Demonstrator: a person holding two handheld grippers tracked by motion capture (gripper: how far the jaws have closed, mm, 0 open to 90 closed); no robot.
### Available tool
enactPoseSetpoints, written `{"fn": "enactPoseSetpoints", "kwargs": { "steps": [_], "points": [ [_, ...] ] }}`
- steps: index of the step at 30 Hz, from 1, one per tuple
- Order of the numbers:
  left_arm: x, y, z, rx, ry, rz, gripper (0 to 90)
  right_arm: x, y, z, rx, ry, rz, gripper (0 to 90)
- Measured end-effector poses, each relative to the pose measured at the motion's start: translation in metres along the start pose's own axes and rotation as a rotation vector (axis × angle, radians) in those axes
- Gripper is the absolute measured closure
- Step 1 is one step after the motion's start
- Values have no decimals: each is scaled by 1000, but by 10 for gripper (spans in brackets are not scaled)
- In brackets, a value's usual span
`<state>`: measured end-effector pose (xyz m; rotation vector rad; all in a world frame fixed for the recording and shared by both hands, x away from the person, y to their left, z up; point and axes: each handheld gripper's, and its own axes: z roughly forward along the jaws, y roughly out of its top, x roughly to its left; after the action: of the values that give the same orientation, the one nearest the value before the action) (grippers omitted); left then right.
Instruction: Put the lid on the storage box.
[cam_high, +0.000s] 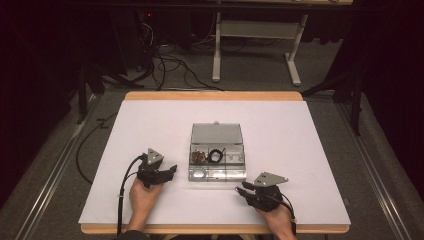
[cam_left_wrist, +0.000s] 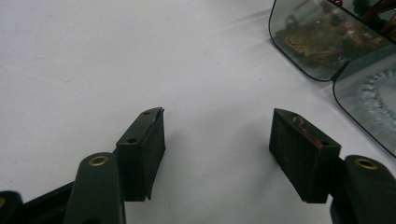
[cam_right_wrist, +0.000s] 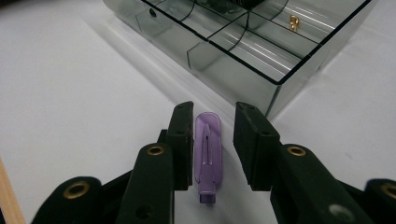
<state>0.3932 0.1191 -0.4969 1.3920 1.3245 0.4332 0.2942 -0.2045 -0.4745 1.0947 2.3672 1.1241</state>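
- The worktop (cam_high: 210, 95) is a wooden board with pale edges, covered almost wholly by a white sheet (cam_high: 150, 125).
- It stands on a grey carpeted floor (cam_high: 260, 70).
- Beyond the far edge, a white metal frame (cam_high: 216, 50) rests on two feet, with a crossbar between its uprights.
- Black cables (cam_high: 165, 65) lie tangled on the floor at the back left; one more (cam_high: 87, 145) loops beside the worktop's left edge.
- Metal rails (cam_high: 55, 170) run along the floor on both sides.
- The surroundings are dark, as if hung with black curtains (cam_high: 395, 75); light falls mainly on the worktop.
- A small red light (cam_high: 148, 15) glows at the back.
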Motion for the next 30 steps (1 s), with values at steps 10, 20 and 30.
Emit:
{"fn": "enactPoseSetpoints", "kwargs": {
  "steps": [10, 20, 30],
  "points": [
    [0, 0, 0, 0, 0, 0, 359, 0, 0, 3, 17, -1, -8, 692],
    [0, 0, 0, 0, 0, 0, 359, 2, -1, 7, 45, 10, -24, 720],
    [0, 0, 0, -3, 0, -2, 359, 4, -1, 8, 53, -4, -58, 758]
  ]
}}
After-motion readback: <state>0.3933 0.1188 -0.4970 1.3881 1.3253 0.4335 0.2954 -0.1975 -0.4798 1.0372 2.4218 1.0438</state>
